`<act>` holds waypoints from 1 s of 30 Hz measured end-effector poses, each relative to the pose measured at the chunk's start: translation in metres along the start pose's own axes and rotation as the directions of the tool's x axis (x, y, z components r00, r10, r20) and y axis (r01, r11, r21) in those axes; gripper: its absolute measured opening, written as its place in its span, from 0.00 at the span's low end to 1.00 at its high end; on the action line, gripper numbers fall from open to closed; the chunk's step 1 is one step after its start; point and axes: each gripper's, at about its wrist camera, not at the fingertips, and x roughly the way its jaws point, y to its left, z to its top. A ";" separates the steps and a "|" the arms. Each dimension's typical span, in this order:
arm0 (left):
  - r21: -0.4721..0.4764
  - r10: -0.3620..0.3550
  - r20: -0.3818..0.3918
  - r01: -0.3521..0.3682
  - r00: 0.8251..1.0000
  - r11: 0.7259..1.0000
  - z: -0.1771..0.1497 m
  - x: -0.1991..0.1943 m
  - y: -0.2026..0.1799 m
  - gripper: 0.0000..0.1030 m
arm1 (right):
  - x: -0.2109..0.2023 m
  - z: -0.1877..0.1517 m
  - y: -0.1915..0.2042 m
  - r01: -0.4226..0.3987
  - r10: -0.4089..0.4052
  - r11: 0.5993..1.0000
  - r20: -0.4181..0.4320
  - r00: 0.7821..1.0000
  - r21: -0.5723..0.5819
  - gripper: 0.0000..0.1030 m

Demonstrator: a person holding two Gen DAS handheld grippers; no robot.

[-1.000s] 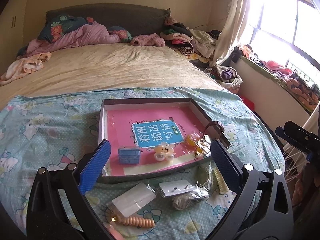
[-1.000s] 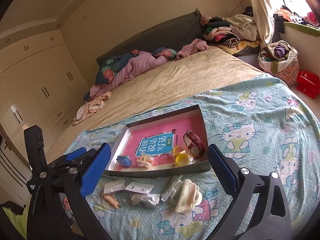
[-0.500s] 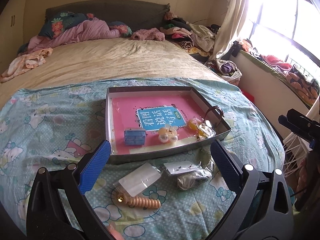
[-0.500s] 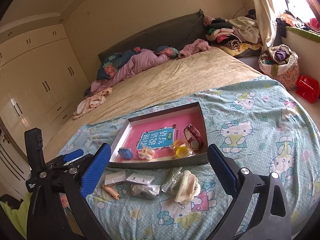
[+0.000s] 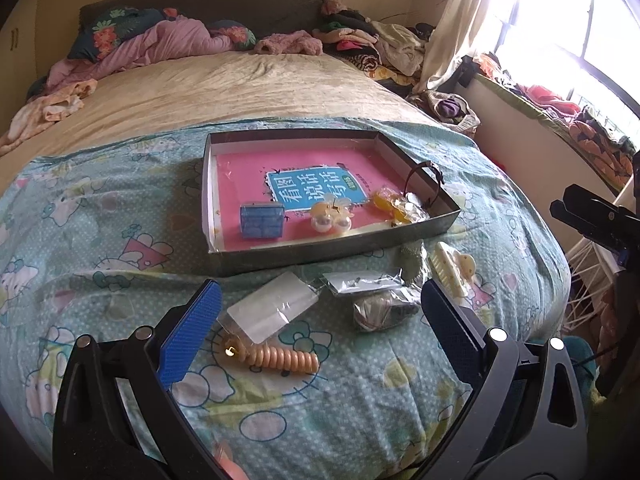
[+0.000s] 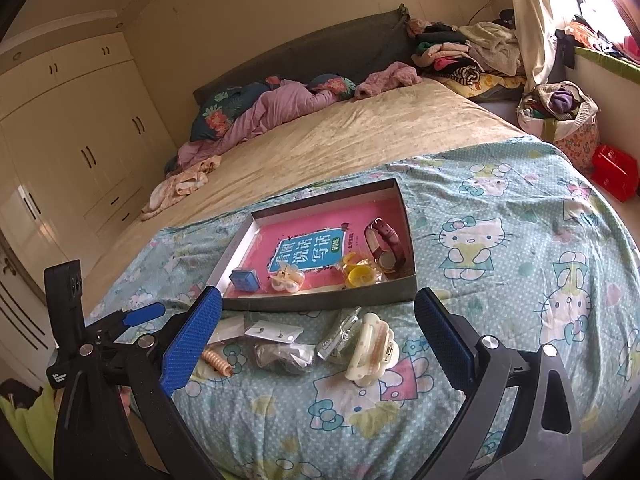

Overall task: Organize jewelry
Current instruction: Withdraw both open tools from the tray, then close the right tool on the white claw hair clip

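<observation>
A shallow grey tray (image 6: 404,226) is lying on the cartoon-print blanket (image 6: 500,280), holding a blue box (image 5: 262,221), a pearl clip (image 5: 331,218), yellow rings (image 6: 359,274) and a maroon watch (image 6: 384,240). Just outside its near wall, at 6 o'clock, a cream claw clip (image 6: 370,346), clear packets (image 5: 272,310) and a coiled hair tie (image 5: 280,358) are resting. The left gripper (image 5: 316,328) and right gripper (image 6: 316,332) are both hovering wide apart, gripping nothing.
</observation>
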 end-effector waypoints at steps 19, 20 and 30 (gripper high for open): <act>0.034 -0.049 -0.094 0.052 0.994 0.998 -0.021 0.028 -0.026 0.91 | 0.032 -0.020 -0.015 0.060 -0.060 0.998 -0.127 0.990 -0.004 0.93; 0.035 -0.052 -0.098 0.056 0.994 0.998 -0.022 0.030 -0.027 0.91 | 0.035 -0.021 -0.016 0.064 -0.065 0.998 -0.136 0.989 -0.007 0.93; 0.037 -0.071 -0.138 0.077 0.988 0.996 -0.028 0.052 -0.037 0.91 | 0.056 -0.034 -0.026 0.086 -0.087 0.996 -0.212 0.973 -0.014 0.93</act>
